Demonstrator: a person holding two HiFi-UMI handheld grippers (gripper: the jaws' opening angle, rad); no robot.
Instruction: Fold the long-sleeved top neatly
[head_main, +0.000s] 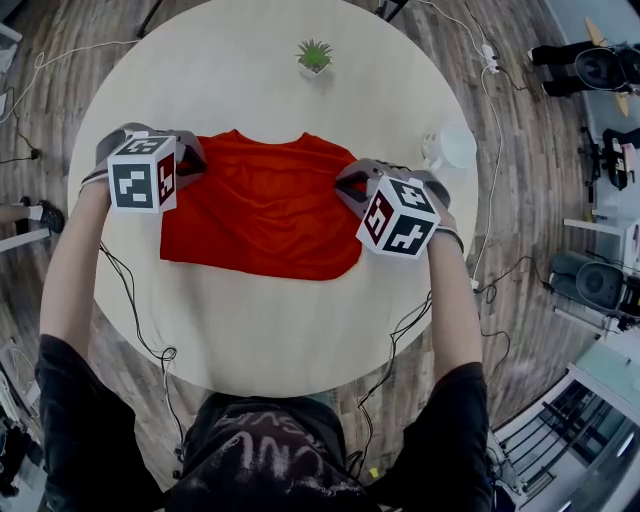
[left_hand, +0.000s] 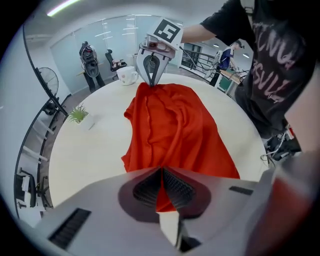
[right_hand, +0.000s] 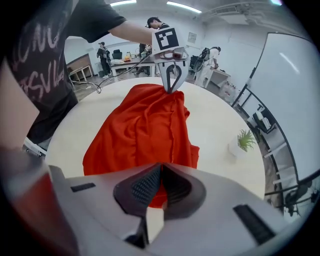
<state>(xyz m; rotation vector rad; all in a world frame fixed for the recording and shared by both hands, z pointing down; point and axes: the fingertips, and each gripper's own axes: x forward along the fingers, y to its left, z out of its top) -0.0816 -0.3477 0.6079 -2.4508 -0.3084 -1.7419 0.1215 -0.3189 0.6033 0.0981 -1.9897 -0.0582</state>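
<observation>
Both sides of the red top (head_main: 265, 205) pinched, looks ready for a fold

Head view: left gripper (head_main: 190, 160) and right gripper (head_main: 350, 186) each hold an opposite edge, probably so the cloth lifts evenly off the round table (head_main: 250, 330). Left gripper view: jaws clamped tight on red fabric. Right gripper view: same, closed on cloth. Pale tabletop with a plant (head_main: 314, 56) and a mug (head_main: 450, 147), office with a wood floor (head_main: 520, 180) around.

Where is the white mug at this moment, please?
In the head view, the white mug stands near the round table's right edge, just beyond the right gripper and right of the potted plant.
</observation>
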